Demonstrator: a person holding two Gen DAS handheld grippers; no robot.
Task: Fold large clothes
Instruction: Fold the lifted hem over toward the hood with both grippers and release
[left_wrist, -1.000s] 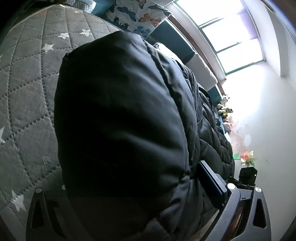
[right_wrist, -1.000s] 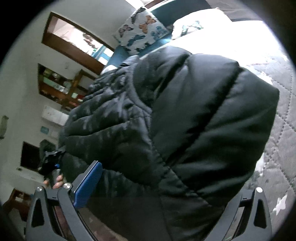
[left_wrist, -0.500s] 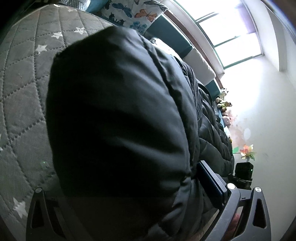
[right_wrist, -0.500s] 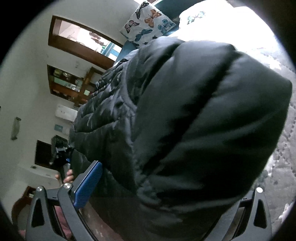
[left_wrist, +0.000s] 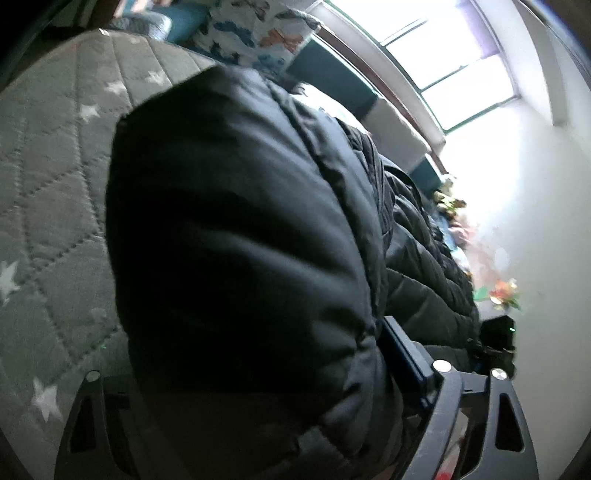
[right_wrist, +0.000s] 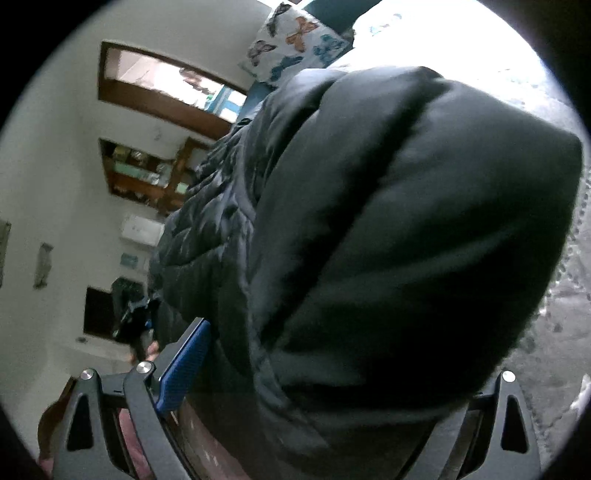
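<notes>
A black puffer jacket (left_wrist: 240, 240) fills most of the left wrist view, bunched between my left gripper's (left_wrist: 266, 398) jaws; one blue pad (left_wrist: 402, 354) shows at its right, the other is hidden. The jacket hangs above a grey quilted bedspread with white stars (left_wrist: 55, 192). In the right wrist view the same jacket (right_wrist: 388, 240) is bunched in my right gripper (right_wrist: 332, 398); its blue pad (right_wrist: 184, 369) presses the fabric at the left, the other finger is hidden. The other gripper, held by a hand (right_wrist: 142, 332), shows at the jacket's far edge.
A butterfly-print pillow (left_wrist: 258, 40) and a teal headboard (left_wrist: 332, 74) lie beyond the jacket. A bright window (left_wrist: 454, 62) is at the upper right. Wooden shelves (right_wrist: 147, 173) and a white wall (right_wrist: 55, 184) are on the right wrist view's left.
Both grippers have tilted and moved with the jacket; more of the bedspread shows in the left wrist view and more of the room wall in the right. The grip is unchanged.
</notes>
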